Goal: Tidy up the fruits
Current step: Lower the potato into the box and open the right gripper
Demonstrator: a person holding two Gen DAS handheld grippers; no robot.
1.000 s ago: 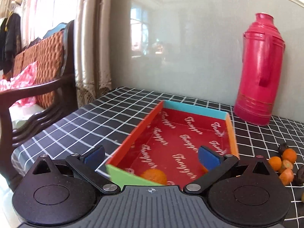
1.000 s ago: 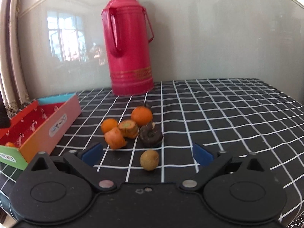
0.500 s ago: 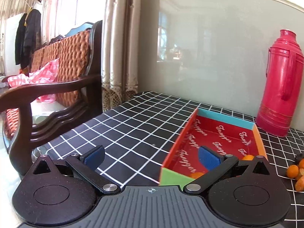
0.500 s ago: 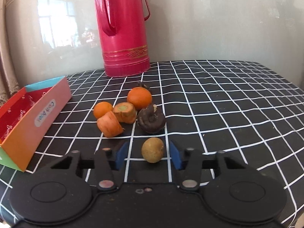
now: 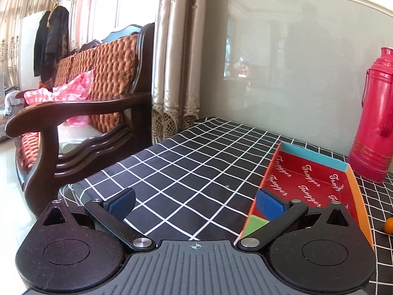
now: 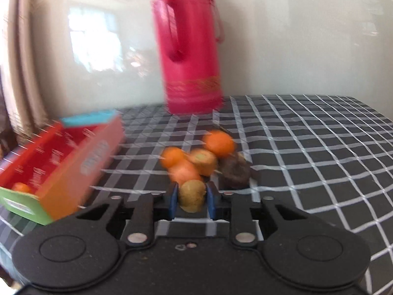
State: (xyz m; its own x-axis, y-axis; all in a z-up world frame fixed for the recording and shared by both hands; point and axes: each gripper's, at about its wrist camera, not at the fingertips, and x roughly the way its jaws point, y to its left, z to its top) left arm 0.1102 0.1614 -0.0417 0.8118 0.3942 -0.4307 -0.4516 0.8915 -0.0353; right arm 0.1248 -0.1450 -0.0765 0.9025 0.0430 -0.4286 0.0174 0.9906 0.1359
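Fruits sit in a small heap (image 6: 203,158) on my black checked tablecloth (image 6: 307,147), in front of the red thermos (image 6: 189,49). I count two round orange ones, an orange piece, a cut piece with a pale greenish face, and a dark brown wrinkled one (image 6: 234,173) on the right of the heap. My right-wrist view is blurred, so I cannot name them more exactly.

My right gripper (image 6: 192,200) is clamped on the tan-brown round fruit (image 6: 192,196), just in front of the heap. Its jaws have just been closing, and both blue pads (image 6: 173,199) now press on the sides of that fruit. I cannot tell whether the fruit rests on the cloth or is lifted off it.

To the left stands the open paper box (image 6: 97,162), with a red printed floor, an orange side wall, a teal far wall and a green near end. One small orange fruit (image 6: 21,187) lies inside it near the green end.

My left gripper (image 5: 196,202) has its jaws spread wide with nothing between them, only bare checked cloth. Its right pad (image 5: 269,206) overlaps the near left corner of the box (image 5: 316,179) in that view. At the right edge, beyond the box, I see part of an orange fruit (image 5: 388,225). A wooden armchair (image 5: 81,113) and curtains (image 5: 176,73) stand past the table's left side.
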